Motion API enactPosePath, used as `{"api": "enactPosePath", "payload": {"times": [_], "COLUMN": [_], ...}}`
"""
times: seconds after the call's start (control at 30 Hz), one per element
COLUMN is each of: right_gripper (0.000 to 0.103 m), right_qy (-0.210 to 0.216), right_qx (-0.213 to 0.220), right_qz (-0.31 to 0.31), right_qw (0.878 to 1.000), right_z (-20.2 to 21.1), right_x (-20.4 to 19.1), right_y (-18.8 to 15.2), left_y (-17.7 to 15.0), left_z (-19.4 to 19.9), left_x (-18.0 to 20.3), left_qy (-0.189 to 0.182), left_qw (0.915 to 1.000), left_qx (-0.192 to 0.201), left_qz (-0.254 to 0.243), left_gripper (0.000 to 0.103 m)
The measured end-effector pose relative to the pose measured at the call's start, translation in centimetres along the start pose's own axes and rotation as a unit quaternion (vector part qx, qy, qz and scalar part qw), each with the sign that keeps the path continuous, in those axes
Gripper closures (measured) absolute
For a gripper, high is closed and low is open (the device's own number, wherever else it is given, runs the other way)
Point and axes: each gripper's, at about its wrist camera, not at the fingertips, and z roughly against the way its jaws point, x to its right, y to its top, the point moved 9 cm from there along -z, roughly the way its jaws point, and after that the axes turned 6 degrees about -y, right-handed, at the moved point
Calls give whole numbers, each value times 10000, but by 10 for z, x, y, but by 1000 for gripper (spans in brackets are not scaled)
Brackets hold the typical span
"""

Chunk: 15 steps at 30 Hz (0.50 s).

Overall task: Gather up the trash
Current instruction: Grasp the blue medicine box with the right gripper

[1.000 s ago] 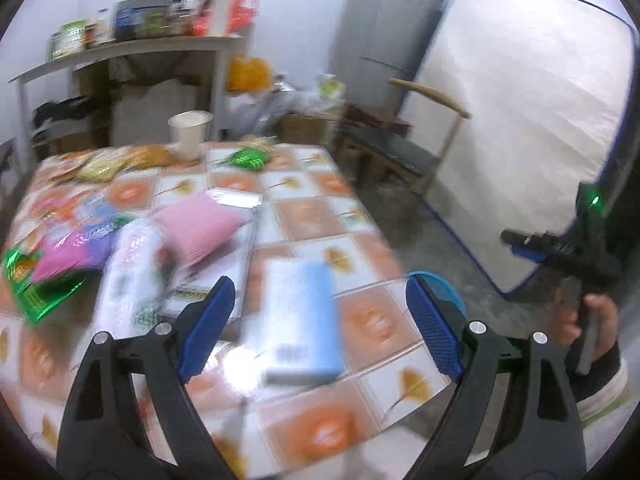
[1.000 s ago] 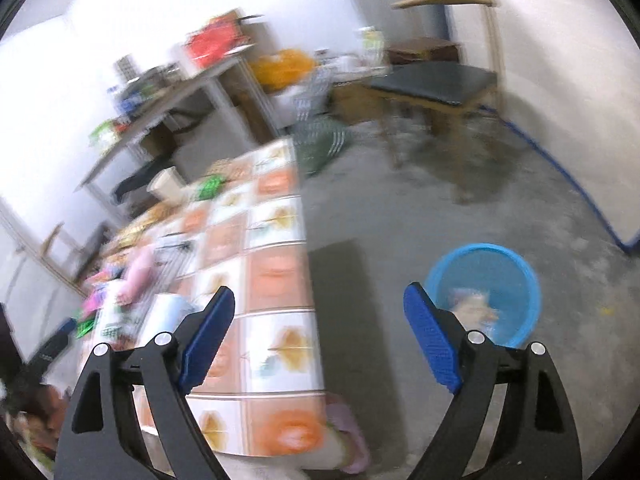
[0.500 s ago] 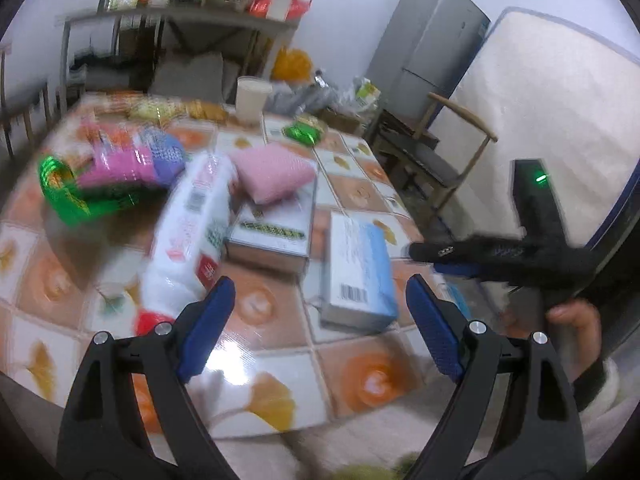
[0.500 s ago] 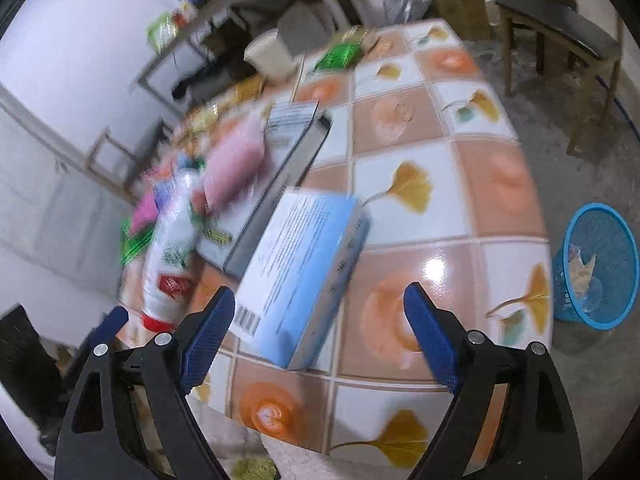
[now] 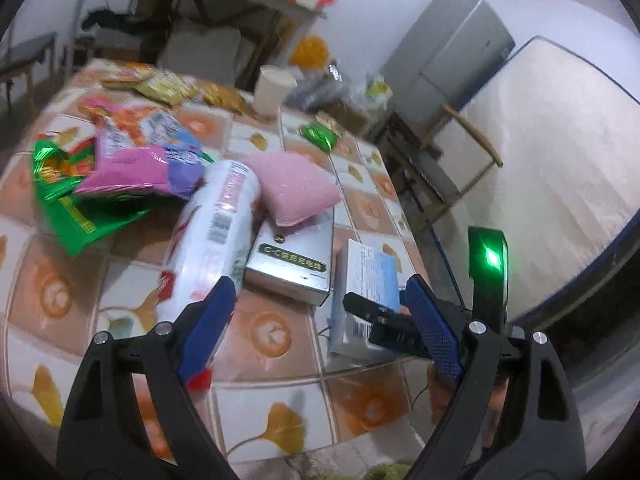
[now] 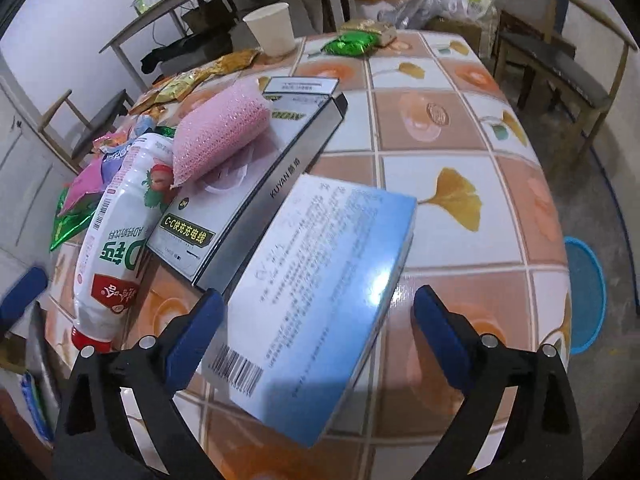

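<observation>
A light blue box [image 6: 320, 300] lies flat near the table's front edge, also in the left wrist view [image 5: 366, 284]. My right gripper [image 6: 316, 316] is open with a finger on each side of the box, not touching it. My left gripper [image 5: 316, 320] is open and empty above the table's front edge, left of the box. A white bottle with a red cap [image 5: 212, 236] lies on its side between the snack wrappers and a silver box [image 5: 292, 252]. A pink pouch [image 6: 220, 132] rests on the silver box. A blue trash basket [image 6: 584, 296] stands on the floor to the right.
Green and pink snack wrappers [image 5: 100, 188] lie at the table's left. A paper cup [image 6: 272, 32] and a green wrapper [image 6: 350, 44] sit at the far side. A wooden chair [image 6: 556, 64], a fridge [image 5: 448, 60] and a leaning mattress [image 5: 540, 160] stand to the right.
My right gripper swung from the floor basket to the table and closed in around the blue box. My left gripper moved back and left, so more of the table shows.
</observation>
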Motion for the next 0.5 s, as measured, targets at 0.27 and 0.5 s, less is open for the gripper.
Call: {"api": "enactPosePath", "payload": {"times": [0.27, 0.5], "right_gripper": [21, 25], "right_qy": [486, 509], "right_qx": [-97, -74], "right_qz": [-25, -105], "right_qw": [9988, 9986], "right_z": [-4, -2], "right_x": [5, 27], "right_y": [1, -2], "left_y": [52, 101], "left_z": [-46, -100], "left_x": [-5, -23], "left_qy": [0, 1075], "left_qw": [9987, 9904], "left_qx": [-321, -858], "left_qz": [383, 100], "left_gripper": [20, 20]}}
